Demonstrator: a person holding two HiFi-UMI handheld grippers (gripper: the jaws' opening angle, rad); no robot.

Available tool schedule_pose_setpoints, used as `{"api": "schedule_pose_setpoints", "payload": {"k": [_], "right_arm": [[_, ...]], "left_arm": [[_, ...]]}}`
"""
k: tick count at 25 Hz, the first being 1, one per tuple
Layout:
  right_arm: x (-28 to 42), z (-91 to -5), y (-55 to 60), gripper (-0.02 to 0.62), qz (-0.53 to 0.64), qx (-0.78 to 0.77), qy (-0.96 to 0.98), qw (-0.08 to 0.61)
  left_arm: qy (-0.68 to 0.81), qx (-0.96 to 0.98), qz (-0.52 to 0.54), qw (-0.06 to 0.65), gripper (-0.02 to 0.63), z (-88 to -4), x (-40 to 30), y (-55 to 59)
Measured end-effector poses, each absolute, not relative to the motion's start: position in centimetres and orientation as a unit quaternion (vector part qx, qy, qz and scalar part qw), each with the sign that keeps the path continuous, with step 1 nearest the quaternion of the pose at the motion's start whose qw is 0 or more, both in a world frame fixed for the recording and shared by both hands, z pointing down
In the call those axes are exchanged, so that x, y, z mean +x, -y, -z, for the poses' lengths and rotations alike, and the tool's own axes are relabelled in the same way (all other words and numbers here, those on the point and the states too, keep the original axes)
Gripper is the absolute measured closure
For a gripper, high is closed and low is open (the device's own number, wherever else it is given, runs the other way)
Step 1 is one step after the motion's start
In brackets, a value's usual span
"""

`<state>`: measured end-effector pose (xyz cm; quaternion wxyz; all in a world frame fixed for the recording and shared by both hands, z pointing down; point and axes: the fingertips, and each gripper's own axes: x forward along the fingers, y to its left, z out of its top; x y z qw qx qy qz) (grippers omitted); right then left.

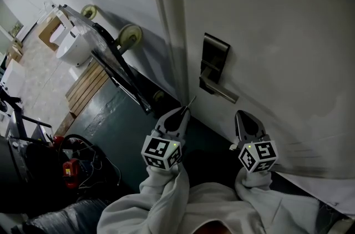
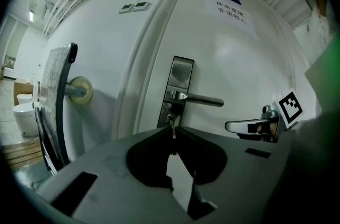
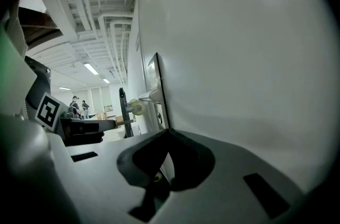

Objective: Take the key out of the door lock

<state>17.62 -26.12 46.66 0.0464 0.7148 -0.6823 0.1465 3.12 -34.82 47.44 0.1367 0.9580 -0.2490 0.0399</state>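
Observation:
The door's metal lock plate [image 1: 214, 62] [image 2: 178, 89] carries a lever handle [image 1: 223, 93] [image 2: 200, 100]. My left gripper [image 1: 183, 112] [image 2: 173, 134] is shut on a thin key [image 1: 191, 101] [image 2: 173, 127]. The key sticks out past the fingertips towards the lock plate, and in the head view it is a short way off the door. My right gripper [image 1: 242, 115] [image 3: 166, 133] hangs to the right of the handle, close to the white door [image 1: 277, 16]. Its jaws meet with nothing between them. In the left gripper view the right gripper [image 2: 229, 125] sits at the right.
A wheeled trolley [image 1: 113, 58] leans against the wall left of the door, with a white toilet [image 1: 72, 45] and a wooden pallet [image 1: 86, 87] behind it. Cables and a red tool [image 1: 69, 169] lie on the floor at lower left. A paper notice [image 2: 228, 7] hangs on the door.

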Motion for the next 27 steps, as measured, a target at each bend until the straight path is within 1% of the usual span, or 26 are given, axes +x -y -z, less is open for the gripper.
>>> {"api": "schedule_pose_setpoints", "payload": {"k": [27], "right_arm": [[18.1, -47.7, 26.3, 0.545, -0.154, 0.718, 0.676, 0.059]], "left_arm": [[0.255, 0.953, -0.047, 0.157, 0.58, -48.8, 3.0, 35.5]]}}
